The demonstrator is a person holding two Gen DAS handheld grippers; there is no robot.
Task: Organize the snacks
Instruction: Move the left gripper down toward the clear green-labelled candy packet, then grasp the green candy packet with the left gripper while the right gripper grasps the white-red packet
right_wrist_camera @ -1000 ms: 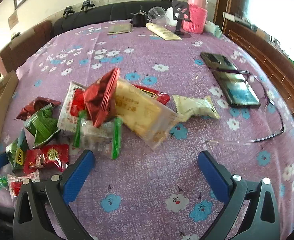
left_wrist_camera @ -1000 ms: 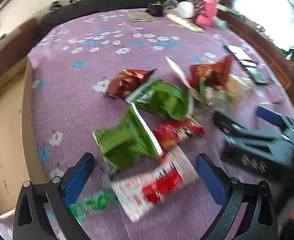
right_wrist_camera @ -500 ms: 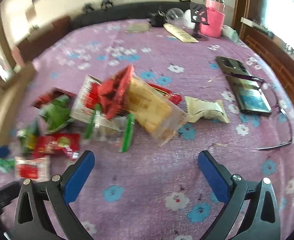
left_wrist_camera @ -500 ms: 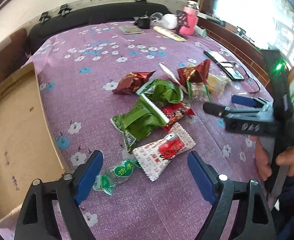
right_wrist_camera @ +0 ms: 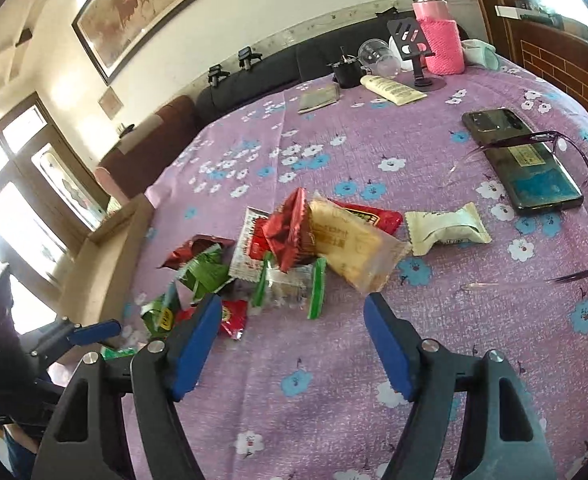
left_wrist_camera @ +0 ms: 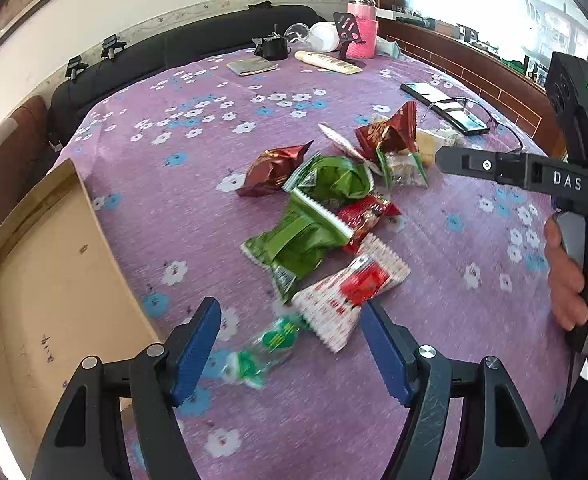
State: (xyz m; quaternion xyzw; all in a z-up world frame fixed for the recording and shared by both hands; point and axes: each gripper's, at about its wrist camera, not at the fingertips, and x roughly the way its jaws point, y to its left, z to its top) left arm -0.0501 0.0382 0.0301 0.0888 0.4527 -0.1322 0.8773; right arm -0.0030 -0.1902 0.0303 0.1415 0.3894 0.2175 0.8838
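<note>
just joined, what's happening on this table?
A person holds a hand-held gripper in each hand over a snack pile on a purple floral cloth. Neither holds anything. The left hand-held gripper hovers near a white-and-red packet, jaws closing on nothing. The right hand-held gripper is also closing, empty. The cardboard box beside the pile shows no snacks.

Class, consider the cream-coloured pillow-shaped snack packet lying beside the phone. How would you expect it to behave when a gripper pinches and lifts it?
The cream packet looks puffed, so it would probably squash under the fingers rather than stay stiff. Its smooth wrapper may be slippery. It seems small and airy, so likely light, and it lies flat, so it is unlikely to roll.
</note>
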